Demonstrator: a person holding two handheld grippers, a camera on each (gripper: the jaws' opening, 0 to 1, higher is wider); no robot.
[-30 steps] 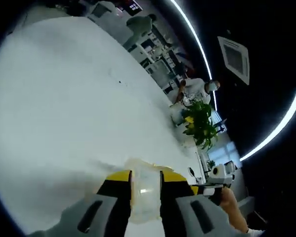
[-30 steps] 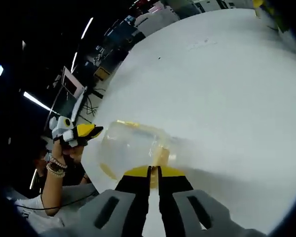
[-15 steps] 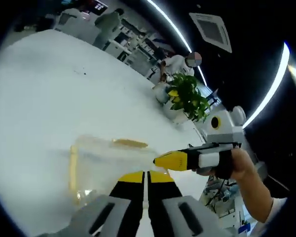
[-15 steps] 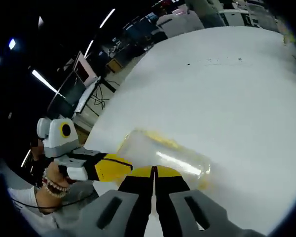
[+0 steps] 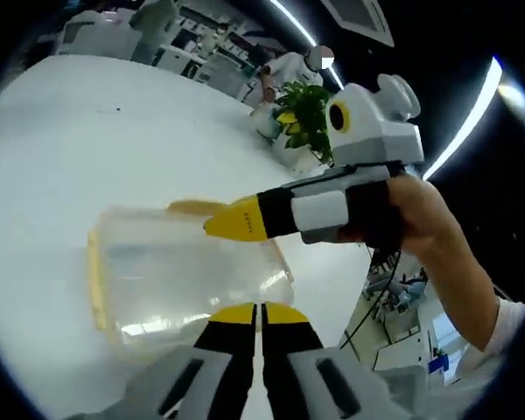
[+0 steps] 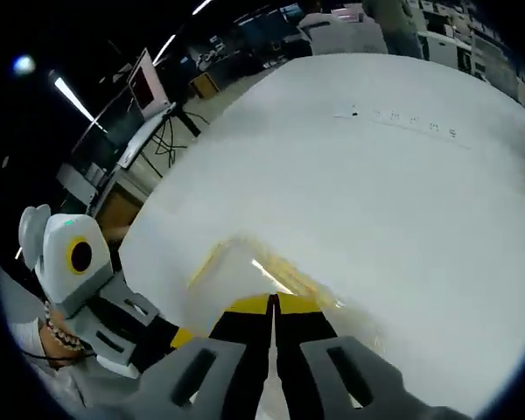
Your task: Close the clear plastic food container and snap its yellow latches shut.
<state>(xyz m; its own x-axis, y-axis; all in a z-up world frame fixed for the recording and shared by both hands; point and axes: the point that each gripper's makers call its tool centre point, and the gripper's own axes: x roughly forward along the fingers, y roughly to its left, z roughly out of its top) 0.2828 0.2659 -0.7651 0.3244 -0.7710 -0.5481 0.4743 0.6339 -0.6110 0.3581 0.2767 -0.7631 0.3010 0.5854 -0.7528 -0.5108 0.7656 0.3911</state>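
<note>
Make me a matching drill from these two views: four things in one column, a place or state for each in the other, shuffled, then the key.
1. clear container
2. right gripper
3. left gripper
4. potted plant

A. jaws shut, low at the container's near edge
B. at the table's far edge
C. lying on the white table
D. yellow tips over the container's top, held by a hand

Pairs: 1-C, 2-D, 3-A, 4-B
</note>
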